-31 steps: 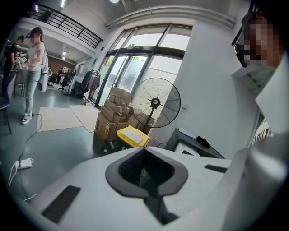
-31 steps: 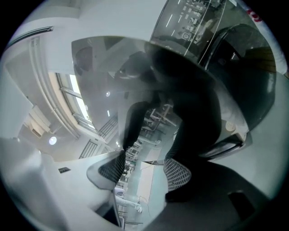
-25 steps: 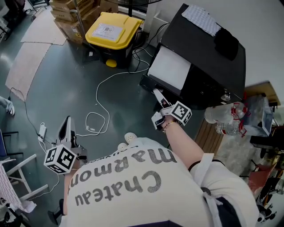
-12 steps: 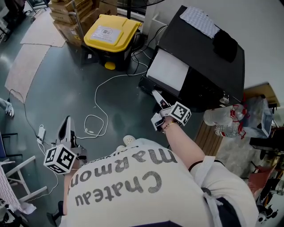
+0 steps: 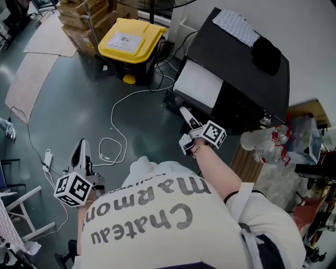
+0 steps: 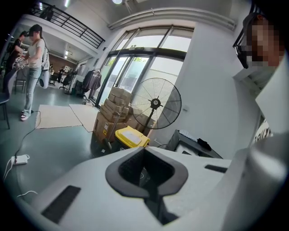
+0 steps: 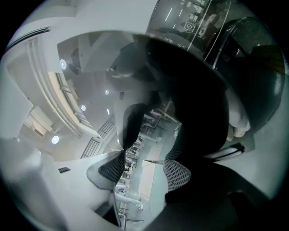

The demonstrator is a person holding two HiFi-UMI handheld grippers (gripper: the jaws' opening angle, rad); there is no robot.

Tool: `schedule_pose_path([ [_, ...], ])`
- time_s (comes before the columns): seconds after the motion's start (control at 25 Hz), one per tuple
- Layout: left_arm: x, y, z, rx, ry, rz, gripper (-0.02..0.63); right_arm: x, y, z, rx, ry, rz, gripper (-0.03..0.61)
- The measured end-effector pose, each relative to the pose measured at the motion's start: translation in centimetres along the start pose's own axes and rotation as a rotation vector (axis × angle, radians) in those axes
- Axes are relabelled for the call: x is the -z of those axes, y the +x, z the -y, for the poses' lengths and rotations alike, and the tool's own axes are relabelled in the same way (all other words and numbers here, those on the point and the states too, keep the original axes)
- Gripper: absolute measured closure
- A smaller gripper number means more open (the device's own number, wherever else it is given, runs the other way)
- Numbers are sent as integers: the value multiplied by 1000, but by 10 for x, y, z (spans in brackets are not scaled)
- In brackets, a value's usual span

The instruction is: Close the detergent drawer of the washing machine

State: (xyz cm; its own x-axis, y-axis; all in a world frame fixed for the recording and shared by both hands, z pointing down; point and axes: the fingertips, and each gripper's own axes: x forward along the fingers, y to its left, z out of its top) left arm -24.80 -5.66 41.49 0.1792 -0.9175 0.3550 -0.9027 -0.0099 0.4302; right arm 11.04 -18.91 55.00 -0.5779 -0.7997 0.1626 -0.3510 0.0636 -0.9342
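Note:
The black washing machine (image 5: pixel 239 63) stands at the upper right of the head view. A white rectangular panel (image 5: pixel 198 82) juts out from its front. My right gripper (image 5: pixel 184 111) points at the machine's front just below that panel, its marker cube (image 5: pixel 214 133) behind it. In the right gripper view the right gripper (image 7: pixel 144 169) is open by a narrow gap, close against a glossy dark surface (image 7: pixel 180 67) that mirrors the room; nothing sits between the pads. My left gripper (image 5: pixel 80 151) hangs low at the left over the floor, far from the machine, and the left gripper (image 6: pixel 146 180) is shut and empty.
A yellow-lidded bin (image 5: pixel 131 37) and cardboard boxes (image 5: pixel 84 16) stand left of the machine. A white cable (image 5: pixel 118 131) loops over the floor to a power strip (image 5: pixel 49 156). Plastic bottles (image 5: pixel 265 139) lie at the right. A standing fan (image 6: pixel 156 103) and a person (image 6: pixel 34 58) show in the left gripper view.
The right gripper stays in place at the machine's front. The left gripper has shifted slightly forward and right. The shoe seen below the shirt is now out of sight.

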Motion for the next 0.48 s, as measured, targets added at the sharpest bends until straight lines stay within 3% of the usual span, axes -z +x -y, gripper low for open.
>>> schedule_pose_path([
  [0.24,-10,18,-7,17,-17,-7,605,-3,1,0,35,8,15,299],
  [0.48,-30,51,-12,53,18,-30,606,-8,1,4,78,8,34,299],
])
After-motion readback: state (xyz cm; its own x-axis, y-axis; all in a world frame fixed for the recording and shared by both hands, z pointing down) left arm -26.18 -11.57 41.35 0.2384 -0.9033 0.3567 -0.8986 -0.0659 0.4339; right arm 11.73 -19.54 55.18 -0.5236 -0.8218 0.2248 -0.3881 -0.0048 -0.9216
